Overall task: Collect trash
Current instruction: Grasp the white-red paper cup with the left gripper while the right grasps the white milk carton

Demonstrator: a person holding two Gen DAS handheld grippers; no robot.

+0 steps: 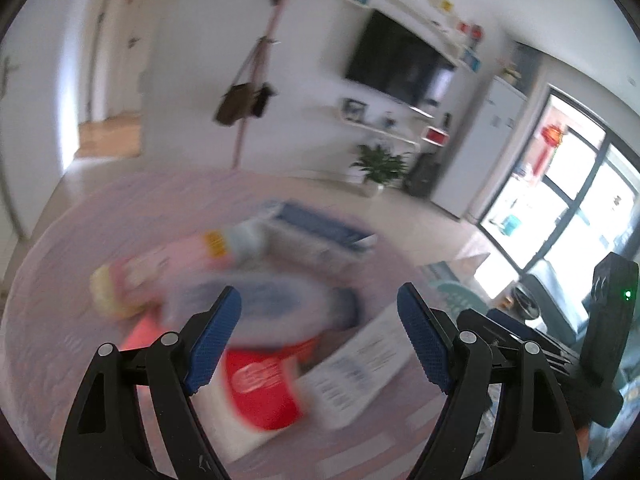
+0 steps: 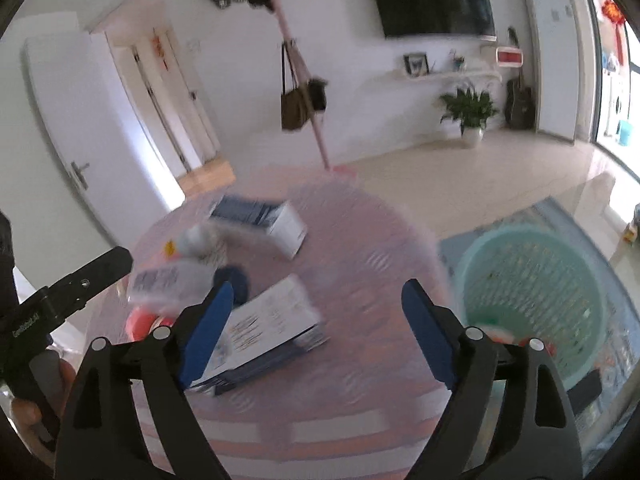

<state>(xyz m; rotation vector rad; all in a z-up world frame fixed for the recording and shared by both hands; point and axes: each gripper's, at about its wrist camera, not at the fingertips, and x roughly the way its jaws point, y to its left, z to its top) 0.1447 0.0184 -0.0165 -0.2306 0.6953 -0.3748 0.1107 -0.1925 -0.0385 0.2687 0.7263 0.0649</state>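
Observation:
Trash lies on a round table with a pink cloth (image 2: 360,248); both views are motion-blurred. In the left wrist view my left gripper (image 1: 320,312) is open and empty above a clear plastic bottle with a blue label (image 1: 272,300), a red and white packet (image 1: 264,384) and a white box (image 1: 356,364). A pink packet (image 1: 168,264) and a blue and white box (image 1: 320,232) lie farther off. In the right wrist view my right gripper (image 2: 316,316) is open and empty over the white box (image 2: 272,320). The blue and white box (image 2: 264,220) and the bottle (image 2: 176,280) lie beyond. The left gripper's body (image 2: 60,300) shows at the left.
A green plastic basket (image 2: 532,284) stands on the floor right of the table, with some items inside. A coat stand with a brown bag (image 2: 296,104), a potted plant (image 2: 472,112), a wall TV (image 2: 432,0) and a door (image 2: 100,120) lie behind.

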